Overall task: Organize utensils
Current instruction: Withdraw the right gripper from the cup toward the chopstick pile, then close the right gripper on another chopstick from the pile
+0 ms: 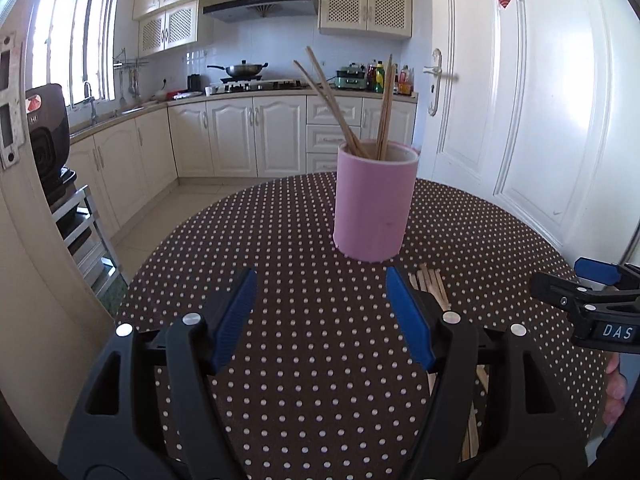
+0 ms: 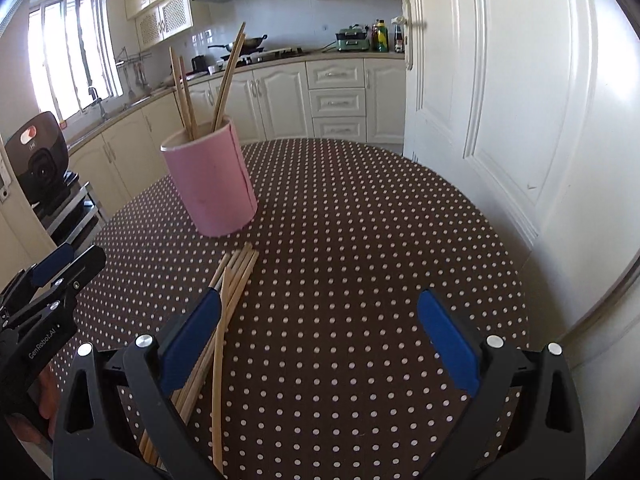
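A pink cylindrical holder [image 1: 374, 204] [image 2: 210, 184] stands upright on the dotted table, with several wooden chopsticks [image 1: 352, 112] [image 2: 208, 88] leaning inside it. A loose bundle of chopsticks [image 2: 228, 288] [image 1: 430, 284] lies flat on the table in front of the holder. My left gripper [image 1: 322, 280] hovers open over bare tablecloth, just left of the bundle, nothing between its blue pads. My right gripper [image 2: 320, 300] is open too; its left finger [image 2: 192, 336] overlaps the bundle, and nothing sits between the pads. Each gripper shows at the edge of the other's view.
The round table wears a brown cloth with white dots [image 2: 360, 220]. A white door [image 2: 520, 100] stands close on the right. Kitchen cabinets [image 1: 256, 136] and a stove line the far wall. A black appliance on a metal rack [image 1: 48, 136] sits to the left.
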